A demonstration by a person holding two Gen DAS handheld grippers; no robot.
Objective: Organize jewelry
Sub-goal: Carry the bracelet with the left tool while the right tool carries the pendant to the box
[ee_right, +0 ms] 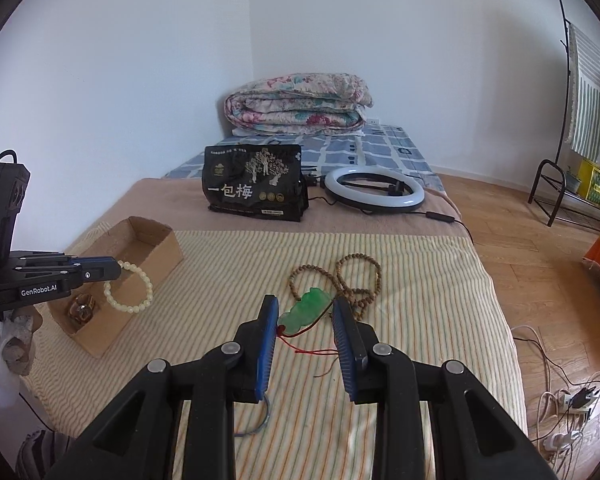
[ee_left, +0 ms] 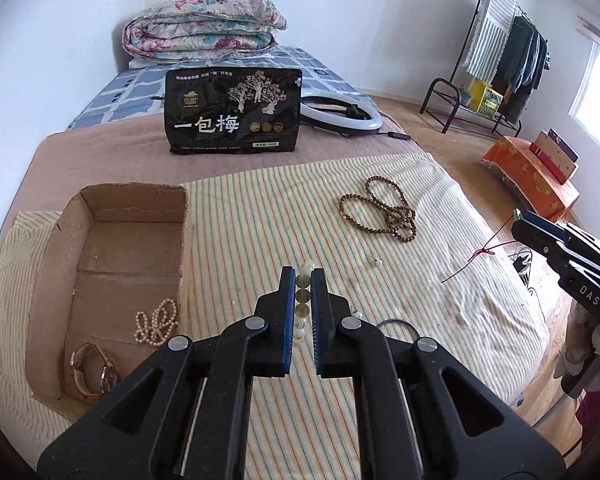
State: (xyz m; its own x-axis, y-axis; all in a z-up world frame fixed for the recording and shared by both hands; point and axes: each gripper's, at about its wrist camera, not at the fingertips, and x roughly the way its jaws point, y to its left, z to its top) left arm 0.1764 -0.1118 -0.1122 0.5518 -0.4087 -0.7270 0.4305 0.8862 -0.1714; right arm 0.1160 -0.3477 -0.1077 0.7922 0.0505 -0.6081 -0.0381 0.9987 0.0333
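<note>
My left gripper [ee_left: 302, 276] is shut on a pale bead bracelet [ee_left: 302, 298]. In the right wrist view it [ee_right: 116, 270] holds the bracelet [ee_right: 129, 288] in the air over the near end of the cardboard box [ee_right: 156, 256]. The box [ee_left: 112, 200] holds a pearl strand [ee_left: 158, 322] and a wristwatch [ee_left: 94, 376]. My right gripper [ee_right: 305, 308] is open, its fingers on either side of a green jade pendant [ee_right: 305, 308] on a red cord [ee_right: 312, 350]. A brown bead necklace [ee_right: 350, 280] lies just beyond, also in the left wrist view [ee_left: 384, 210].
A striped towel [ee_right: 420, 320] covers the near bed. A black snack bag [ee_right: 256, 182], a ring light [ee_right: 374, 190] and a folded quilt [ee_right: 296, 104] sit farther back. A small pearl piece [ee_left: 376, 261] lies on the towel. Cables and a power strip [ee_right: 568, 400] lie on the floor at right.
</note>
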